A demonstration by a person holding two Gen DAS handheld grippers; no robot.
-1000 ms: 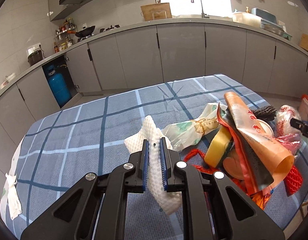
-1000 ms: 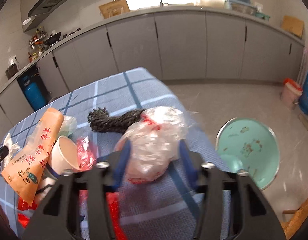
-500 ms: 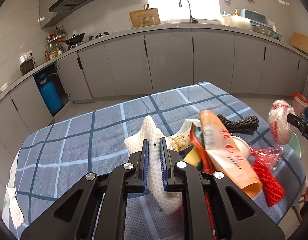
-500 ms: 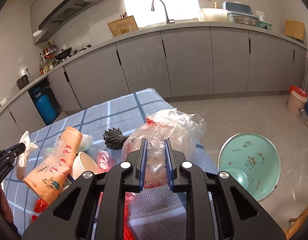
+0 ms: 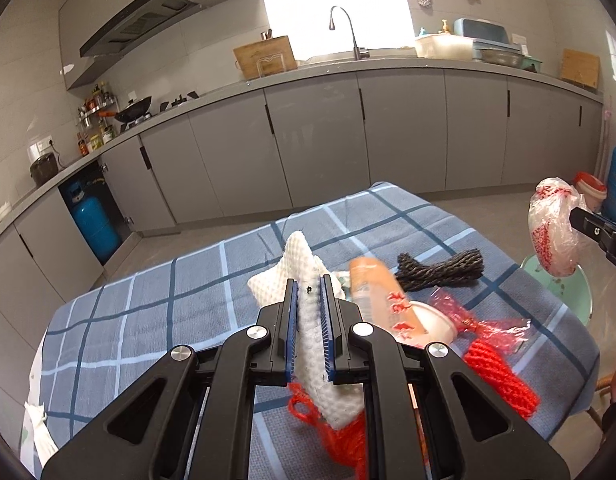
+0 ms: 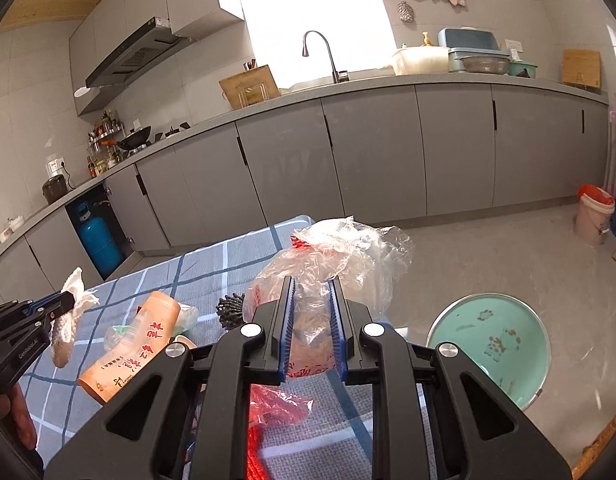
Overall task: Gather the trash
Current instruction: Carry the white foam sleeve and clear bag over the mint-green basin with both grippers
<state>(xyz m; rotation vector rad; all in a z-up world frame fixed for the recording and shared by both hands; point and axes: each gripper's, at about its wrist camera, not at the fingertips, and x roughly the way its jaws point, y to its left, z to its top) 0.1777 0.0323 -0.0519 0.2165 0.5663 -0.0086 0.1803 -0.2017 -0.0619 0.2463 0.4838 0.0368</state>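
Blown-out window (image 5: 331, 4) daylight, sharp frames, fisheye-curved, dark corners.

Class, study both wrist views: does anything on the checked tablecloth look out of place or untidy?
Yes. Loose trash lies heaped at the near right of the table: an orange wrapper, a red net and a black net. The left gripper pinches white foam netting; the right gripper holds a plastic bag.
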